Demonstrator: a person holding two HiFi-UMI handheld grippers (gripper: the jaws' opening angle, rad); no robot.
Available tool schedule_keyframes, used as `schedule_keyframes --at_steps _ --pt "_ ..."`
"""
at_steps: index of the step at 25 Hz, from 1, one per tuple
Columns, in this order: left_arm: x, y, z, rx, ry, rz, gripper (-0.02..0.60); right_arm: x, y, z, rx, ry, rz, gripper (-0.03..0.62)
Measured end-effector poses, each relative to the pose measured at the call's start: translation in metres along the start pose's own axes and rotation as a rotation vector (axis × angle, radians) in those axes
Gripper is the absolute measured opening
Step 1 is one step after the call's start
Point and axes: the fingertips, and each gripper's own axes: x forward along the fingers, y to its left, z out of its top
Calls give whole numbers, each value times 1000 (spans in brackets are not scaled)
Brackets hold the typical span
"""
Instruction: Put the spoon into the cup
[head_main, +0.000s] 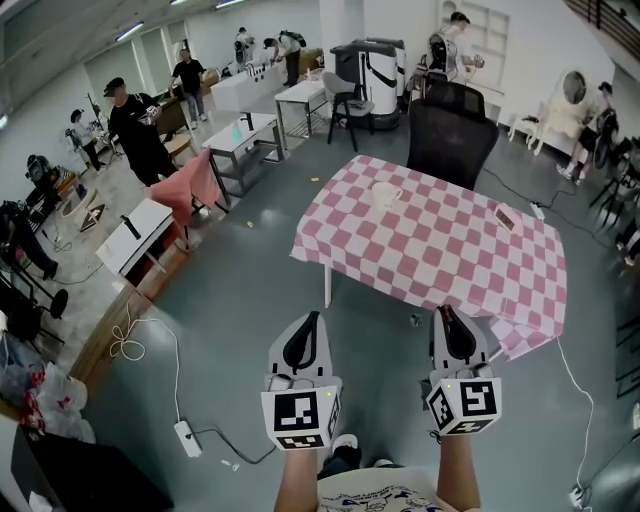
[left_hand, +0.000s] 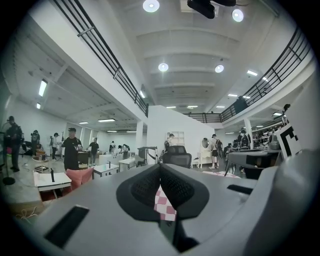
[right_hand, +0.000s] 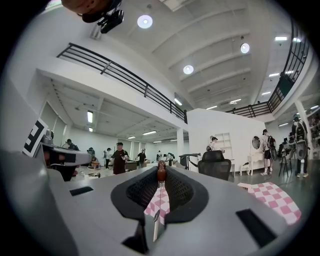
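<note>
A white cup (head_main: 385, 194) stands on the far left part of the table with the pink-and-white checked cloth (head_main: 440, 260). Both grippers are held level over the grey floor, short of the table's near edge. My right gripper (head_main: 446, 312) (right_hand: 161, 171) is shut on the spoon (right_hand: 160, 176). Its thin pale handle runs between the pads and a brown end sticks out at the tips. My left gripper (head_main: 312, 318) (left_hand: 160, 167) is shut with nothing in it. The checked cloth shows through the gap below its pads.
A black office chair (head_main: 450, 130) stands behind the table. A small dark object (head_main: 505, 218) lies on the cloth's right side. A white power strip (head_main: 186, 437) and cable lie on the floor at the left. Small tables (head_main: 243, 137) and several people are further left and behind.
</note>
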Motion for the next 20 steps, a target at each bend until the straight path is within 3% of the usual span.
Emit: schedule_keyframes --at_steps 20 --pt "88 55 -24 -25 41 -61 14 91 3 -27 3 49 -66 52"
